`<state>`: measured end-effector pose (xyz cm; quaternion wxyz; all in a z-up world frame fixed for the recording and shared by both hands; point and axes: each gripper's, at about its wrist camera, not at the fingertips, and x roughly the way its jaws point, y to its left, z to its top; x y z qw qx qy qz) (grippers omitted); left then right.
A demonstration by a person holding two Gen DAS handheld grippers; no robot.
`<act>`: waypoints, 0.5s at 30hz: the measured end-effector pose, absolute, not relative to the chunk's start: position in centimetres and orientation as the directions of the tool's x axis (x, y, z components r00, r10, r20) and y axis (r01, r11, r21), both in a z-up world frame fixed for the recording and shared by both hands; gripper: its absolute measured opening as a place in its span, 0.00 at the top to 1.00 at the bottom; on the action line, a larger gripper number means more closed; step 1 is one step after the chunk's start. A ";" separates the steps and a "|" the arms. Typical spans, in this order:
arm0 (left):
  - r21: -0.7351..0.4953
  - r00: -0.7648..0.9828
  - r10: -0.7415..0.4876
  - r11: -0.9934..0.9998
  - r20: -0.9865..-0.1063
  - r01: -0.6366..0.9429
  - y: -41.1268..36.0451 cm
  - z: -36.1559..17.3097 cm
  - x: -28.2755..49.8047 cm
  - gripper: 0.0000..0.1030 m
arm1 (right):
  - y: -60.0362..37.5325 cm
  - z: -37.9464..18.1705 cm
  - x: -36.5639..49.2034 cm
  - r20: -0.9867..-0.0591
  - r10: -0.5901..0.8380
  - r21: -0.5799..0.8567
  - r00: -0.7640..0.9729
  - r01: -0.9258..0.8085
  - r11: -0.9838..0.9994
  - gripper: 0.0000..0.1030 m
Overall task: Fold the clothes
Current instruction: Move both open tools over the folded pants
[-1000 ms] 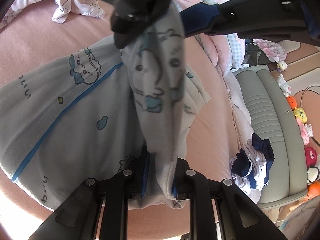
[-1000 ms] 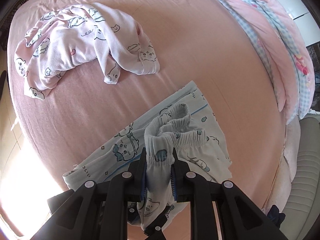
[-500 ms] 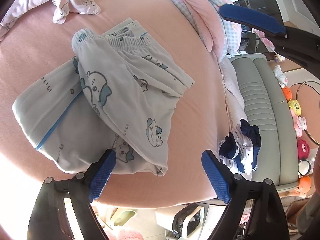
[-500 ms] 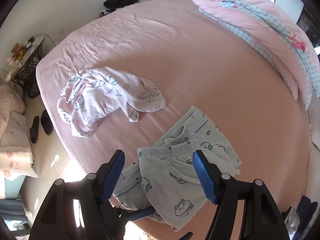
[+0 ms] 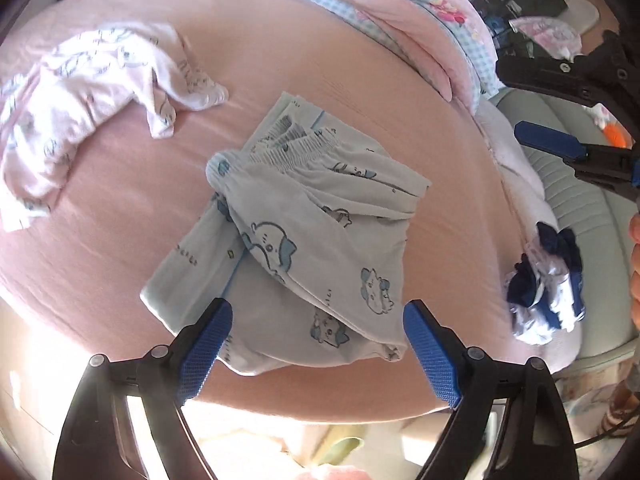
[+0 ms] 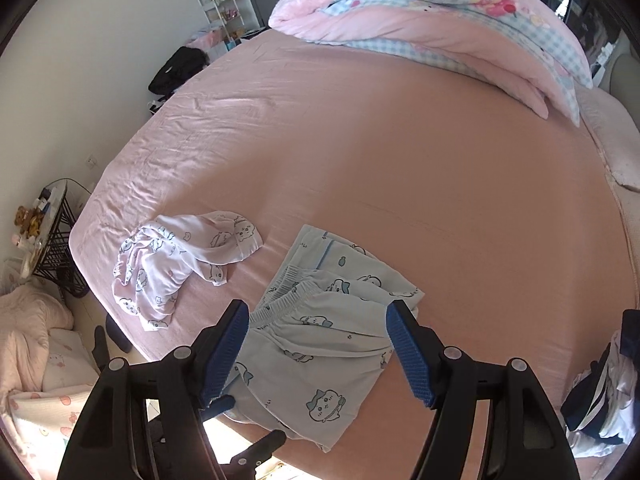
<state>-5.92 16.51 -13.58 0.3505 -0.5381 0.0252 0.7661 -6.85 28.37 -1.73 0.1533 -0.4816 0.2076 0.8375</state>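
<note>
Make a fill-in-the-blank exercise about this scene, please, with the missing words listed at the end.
1. The blue pyjama pants lie on a bed sheet whose colour is ____.
2. The jaws of the left gripper are ____, with nothing clamped between them.
3. The white-pink garment lies crumpled and is not yet ____.
4. The rolled duvet lies at the ____ end of the bed.

Missing words: pink; open; folded; far
</note>
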 end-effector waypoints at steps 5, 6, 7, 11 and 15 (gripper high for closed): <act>-0.102 -0.342 0.408 -0.755 -0.847 -0.648 16.9 -12.2 -5.6 0.15 | 30.5 -5.6 -4.7 -0.901 0.042 0.211 -0.431 -0.522 -0.826 0.31; -0.081 -0.358 0.401 -0.753 -0.843 -0.653 16.9 -12.0 -5.7 0.15 | 31.0 -6.4 -4.2 -0.906 0.035 0.217 -0.421 -0.535 -0.816 0.31; -0.060 -0.373 0.394 -0.751 -0.840 -0.658 16.8 -11.8 -5.7 0.15 | 31.3 -7.1 -3.7 -0.910 0.023 0.228 -0.414 -0.547 -0.805 0.31; -0.166 -0.305 0.426 -0.772 -0.852 -0.613 15.8 -12.0 -8.3 0.15 | 32.2 -9.7 -1.8 -0.916 -0.031 0.277 -0.400 -0.575 -0.770 0.31; -0.181 -0.272 0.405 -0.787 -0.873 -0.590 14.9 -12.7 -11.4 0.15 | 32.4 -12.1 -0.4 -0.904 -0.104 0.351 -0.414 -0.582 -0.733 0.31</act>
